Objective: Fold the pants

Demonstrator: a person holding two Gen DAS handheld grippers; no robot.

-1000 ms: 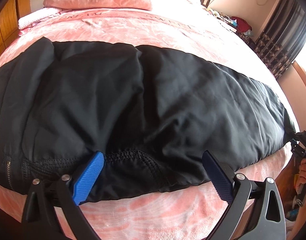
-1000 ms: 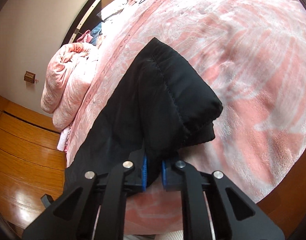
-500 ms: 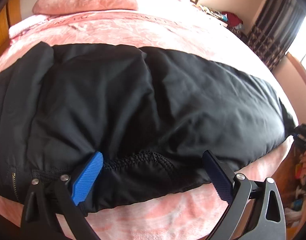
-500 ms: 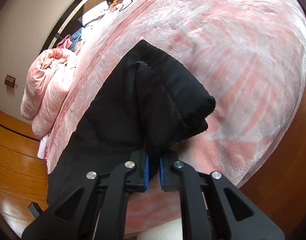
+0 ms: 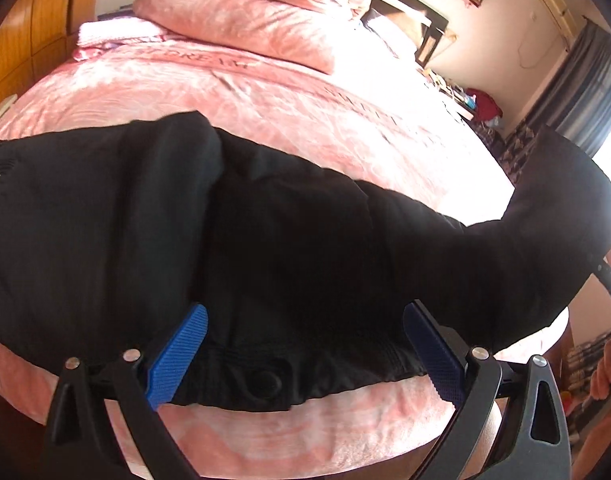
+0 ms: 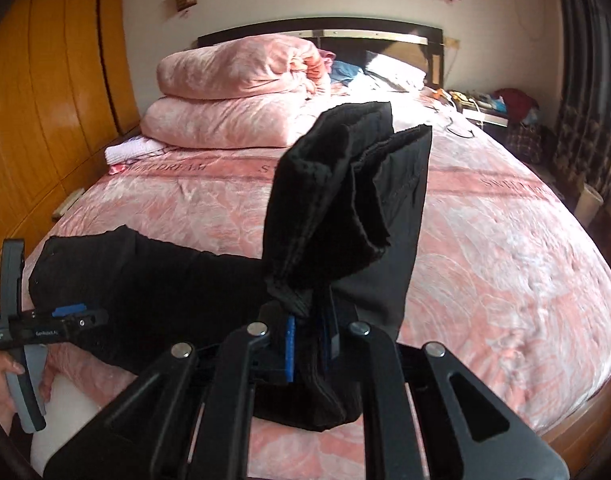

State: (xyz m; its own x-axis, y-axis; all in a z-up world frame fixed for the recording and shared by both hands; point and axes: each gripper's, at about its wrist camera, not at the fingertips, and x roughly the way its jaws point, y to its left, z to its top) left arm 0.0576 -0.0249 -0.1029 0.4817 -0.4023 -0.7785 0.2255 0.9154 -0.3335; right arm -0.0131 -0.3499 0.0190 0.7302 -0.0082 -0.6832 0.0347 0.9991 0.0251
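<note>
Black pants (image 5: 265,232) lie across the near edge of a pink bed (image 5: 305,92). My left gripper (image 5: 305,356) is open, its blue pads (image 5: 177,356) wide apart on either side of the waistband and its button (image 5: 265,380). My right gripper (image 6: 309,344) is shut on the pants' leg ends (image 6: 345,208), which stand up above the bed in a bunched fold. In the left wrist view that lifted leg (image 5: 561,208) rises at the right. The left gripper (image 6: 69,316) and the hand holding it (image 6: 1,376) show at the left of the right wrist view.
Folded pink quilts (image 6: 233,92) are stacked at the dark headboard (image 6: 345,32), with a white folded cloth (image 6: 133,148) beside them. A wooden wardrobe (image 6: 45,100) runs along the left. A cluttered bedside table (image 6: 485,108) and curtains (image 6: 577,80) stand at the right.
The right gripper has rolled upright and lifted the leg ends off the bed towards the waistband. The left gripper has shifted along the waistband and stays open.
</note>
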